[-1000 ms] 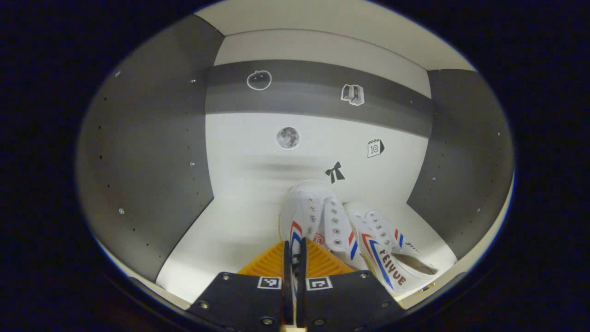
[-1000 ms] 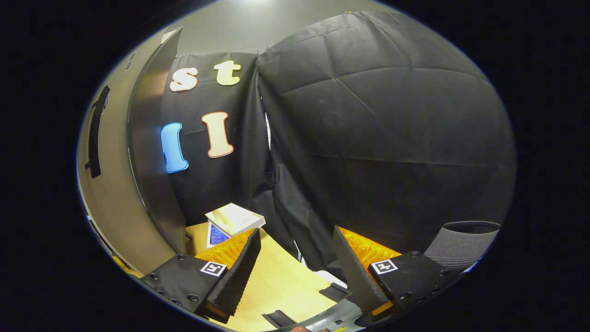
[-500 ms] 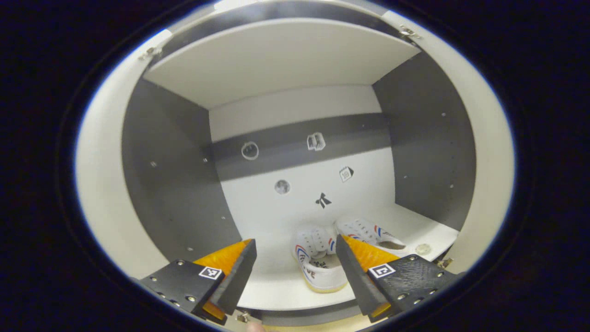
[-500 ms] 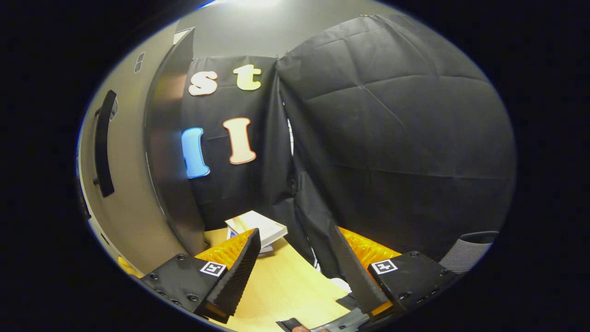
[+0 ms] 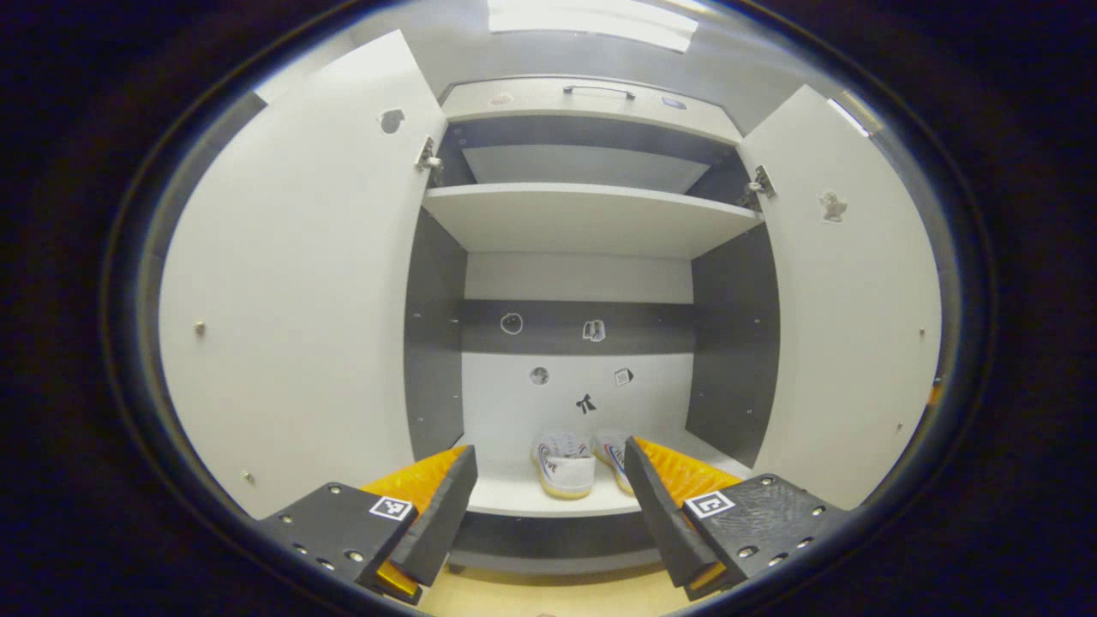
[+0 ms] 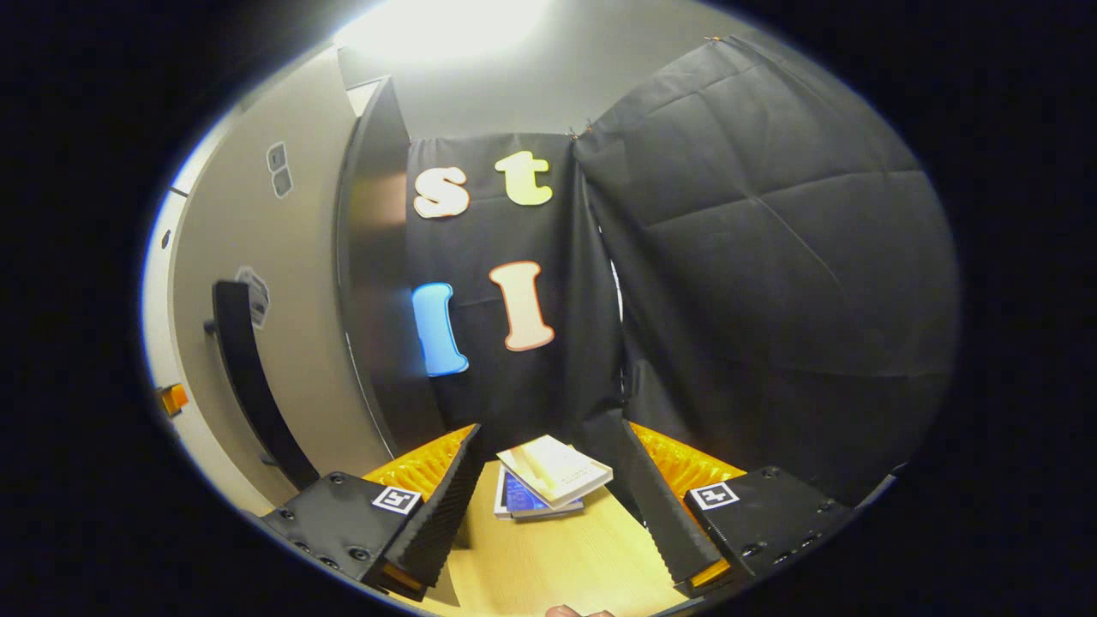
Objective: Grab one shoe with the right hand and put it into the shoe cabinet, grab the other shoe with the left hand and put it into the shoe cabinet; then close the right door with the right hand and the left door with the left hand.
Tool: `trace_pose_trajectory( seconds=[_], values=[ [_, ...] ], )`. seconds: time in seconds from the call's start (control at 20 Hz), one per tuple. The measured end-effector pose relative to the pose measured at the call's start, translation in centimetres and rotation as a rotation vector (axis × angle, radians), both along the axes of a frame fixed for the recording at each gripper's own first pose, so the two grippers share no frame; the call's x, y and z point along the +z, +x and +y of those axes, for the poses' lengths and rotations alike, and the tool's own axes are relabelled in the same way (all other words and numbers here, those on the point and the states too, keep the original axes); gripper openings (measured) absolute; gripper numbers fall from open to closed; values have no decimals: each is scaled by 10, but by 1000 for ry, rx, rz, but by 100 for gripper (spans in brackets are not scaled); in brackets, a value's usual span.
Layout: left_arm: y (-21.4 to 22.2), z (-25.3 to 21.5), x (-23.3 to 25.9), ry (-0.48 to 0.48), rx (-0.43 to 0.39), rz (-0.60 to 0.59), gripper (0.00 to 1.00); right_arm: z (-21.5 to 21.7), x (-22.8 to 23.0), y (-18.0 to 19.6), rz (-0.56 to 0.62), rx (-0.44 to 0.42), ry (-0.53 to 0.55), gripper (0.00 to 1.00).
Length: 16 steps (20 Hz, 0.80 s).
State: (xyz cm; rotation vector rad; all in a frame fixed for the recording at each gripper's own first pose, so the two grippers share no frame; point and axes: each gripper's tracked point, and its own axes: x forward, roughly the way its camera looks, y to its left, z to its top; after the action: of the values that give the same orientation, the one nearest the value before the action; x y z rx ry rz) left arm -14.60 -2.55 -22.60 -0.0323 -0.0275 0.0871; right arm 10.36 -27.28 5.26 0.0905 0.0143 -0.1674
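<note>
Right gripper [image 6: 548,506], fingers spread and empty, has the grey right door [image 6: 257,343] at frame left, its upright black handle [image 6: 248,386] nearest.

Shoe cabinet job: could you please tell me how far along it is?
Done: both shoes sit on the cabinet's bottom shelf. In hand: nothing; the left claw and right claw are open. Left: the right door and left door are open.

Staged recording booth, not real home: black cloth wall [image 6: 771,257], open shoe cabinet [image 5: 583,214] with stickers, books [image 6: 548,480] on wooden floor [image 6: 557,566].
</note>
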Motion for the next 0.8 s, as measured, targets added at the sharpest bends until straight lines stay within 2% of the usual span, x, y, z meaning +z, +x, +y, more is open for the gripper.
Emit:
trace_pose_trajectory(
  seconds=[0.1,0.3,0.35,0.4,0.5,0.7,0.75,0.8],
  values=[
    [-15,1,-7,-4,24,4,99,8,15,3,-29,34,-15,92],
    [-62,-8,-41,7,57,119,98,30,29,9,-43,103,-3,92],
    [-72,-14,-42,9,53,121,100,39,30,13,-38,128,13,98],
    [-78,-14,-43,13,68,119,100,45,29,14,-30,154,23,98],
    [-88,-16,-48,14,85,117,99,52,29,19,-12,189,20,98],
    [-96,-28,-49,0,66,106,100,64,13,25,35,247,40,98],
    [-98,-26,-51,-9,72,114,99,74,10,25,50,281,58,92],
    [-101,-25,-53,-26,81,127,99,84,9,25,62,319,69,98]
  ],
)
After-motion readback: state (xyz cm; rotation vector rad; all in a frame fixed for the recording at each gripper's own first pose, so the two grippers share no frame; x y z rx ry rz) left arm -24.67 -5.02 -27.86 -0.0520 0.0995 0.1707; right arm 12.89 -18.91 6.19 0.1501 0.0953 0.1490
